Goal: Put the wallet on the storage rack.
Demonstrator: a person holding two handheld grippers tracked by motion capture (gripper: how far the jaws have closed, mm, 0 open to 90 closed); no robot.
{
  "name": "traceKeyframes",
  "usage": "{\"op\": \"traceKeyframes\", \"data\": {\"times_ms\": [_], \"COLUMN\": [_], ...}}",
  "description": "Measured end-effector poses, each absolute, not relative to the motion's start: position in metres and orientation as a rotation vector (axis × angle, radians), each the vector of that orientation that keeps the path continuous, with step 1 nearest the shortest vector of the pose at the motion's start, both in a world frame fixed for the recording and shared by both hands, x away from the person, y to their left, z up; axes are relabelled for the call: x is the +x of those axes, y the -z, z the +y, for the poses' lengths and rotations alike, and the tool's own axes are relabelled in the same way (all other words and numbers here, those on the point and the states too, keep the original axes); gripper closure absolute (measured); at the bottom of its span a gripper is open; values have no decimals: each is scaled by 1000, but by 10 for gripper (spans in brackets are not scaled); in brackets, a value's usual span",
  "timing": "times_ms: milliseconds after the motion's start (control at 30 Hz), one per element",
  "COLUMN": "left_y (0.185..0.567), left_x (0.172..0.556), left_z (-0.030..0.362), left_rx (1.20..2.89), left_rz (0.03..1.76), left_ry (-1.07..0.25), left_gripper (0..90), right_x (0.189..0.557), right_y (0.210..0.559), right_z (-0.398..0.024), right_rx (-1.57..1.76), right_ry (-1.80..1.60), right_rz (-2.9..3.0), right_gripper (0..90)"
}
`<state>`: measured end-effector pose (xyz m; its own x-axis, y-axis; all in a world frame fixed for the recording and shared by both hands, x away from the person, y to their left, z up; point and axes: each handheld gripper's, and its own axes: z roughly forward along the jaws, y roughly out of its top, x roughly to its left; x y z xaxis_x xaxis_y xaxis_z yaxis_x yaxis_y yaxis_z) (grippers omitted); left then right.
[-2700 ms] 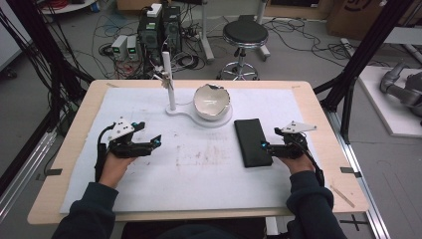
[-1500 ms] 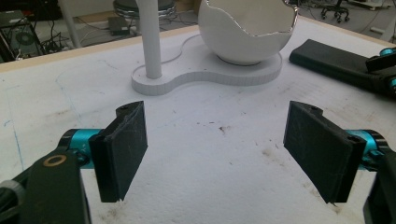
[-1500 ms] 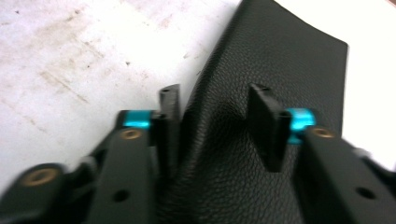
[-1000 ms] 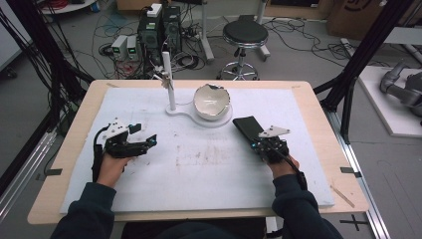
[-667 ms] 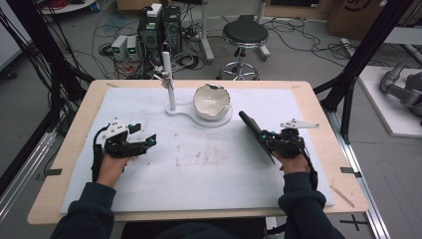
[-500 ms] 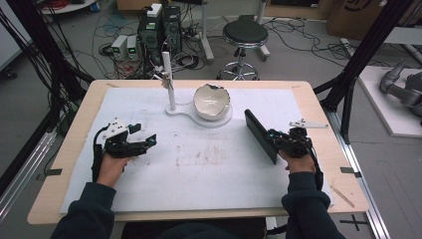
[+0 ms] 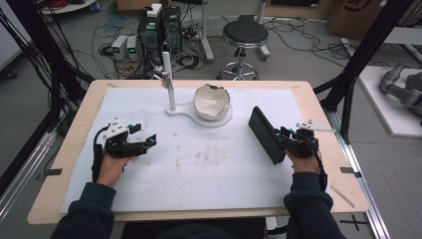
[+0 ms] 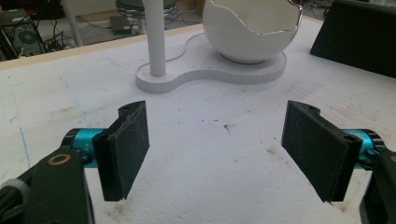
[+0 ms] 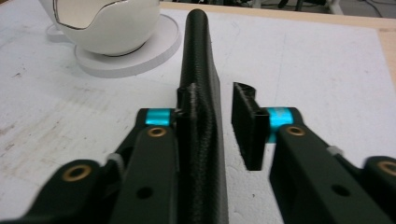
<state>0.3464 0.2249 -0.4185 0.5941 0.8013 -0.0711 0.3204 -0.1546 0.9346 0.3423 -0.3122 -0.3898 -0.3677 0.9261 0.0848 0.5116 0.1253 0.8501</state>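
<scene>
**At the right of the frame, a slab on edge between loose jaws**

At the right edge of the high view, the right gripper [image 7: 287, 143] stood around the black slab [image 7: 265, 134], which was tipped up on its long edge over the white mat [image 7: 209, 174]. In the right gripper view one pad [image 9: 187, 100] lay against the slab and the other [image 9: 245, 121] stood off it with a plain gap, so the jaws bracketed it and did not clamp it.

This looked like the pick-up step, or a re-grip partway through it. The next move would need the jaws to close squarely on the slab's faces before any lift, or it could topple.

At the left of the frame the left gripper [image 7: 149, 142] rested on the mat with its jaws spread wide and nothing between them.

Above the centre, a white egg-shaped bowl [image 7: 212, 101] sat on a white stand [image 7: 183, 112] with a post. The mat was stained in the middle and covered a wooden table [image 7: 326, 117]. Beyond it were a stool [image 7: 244, 32], computer boxes [image 7: 159, 25] and floor cables.
</scene>
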Motion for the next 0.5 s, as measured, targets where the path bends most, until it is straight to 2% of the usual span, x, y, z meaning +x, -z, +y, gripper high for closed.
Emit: {"op": "traceKeyframes", "data": {"times_ms": [67,133,300,333,500], "left_y": [419,419,419,419,419], "left_x": [346,346,346,346,346], "left_z": [225,225,224,224,224], "left_rx": [1733,1734,1731,1729,1737], "left_rz": [927,928,930,930,926], "left_ry": [-551,-551,-549,-547,-548], "left_gripper": [232,232,232,233,237], "right_x": [343,342,341,341,339], "right_y": [390,389,389,389,388], "right_z": [-313,-313,-310,-309,-308], "right_rx": [1382,1384,1360,1362,1299], "right_ry": [-1156,-1160,-1144,-1141,-1087], "right_rz": [1928,1925,1931,1931,1934], "right_gripper": [649,591,558,571,746]}}
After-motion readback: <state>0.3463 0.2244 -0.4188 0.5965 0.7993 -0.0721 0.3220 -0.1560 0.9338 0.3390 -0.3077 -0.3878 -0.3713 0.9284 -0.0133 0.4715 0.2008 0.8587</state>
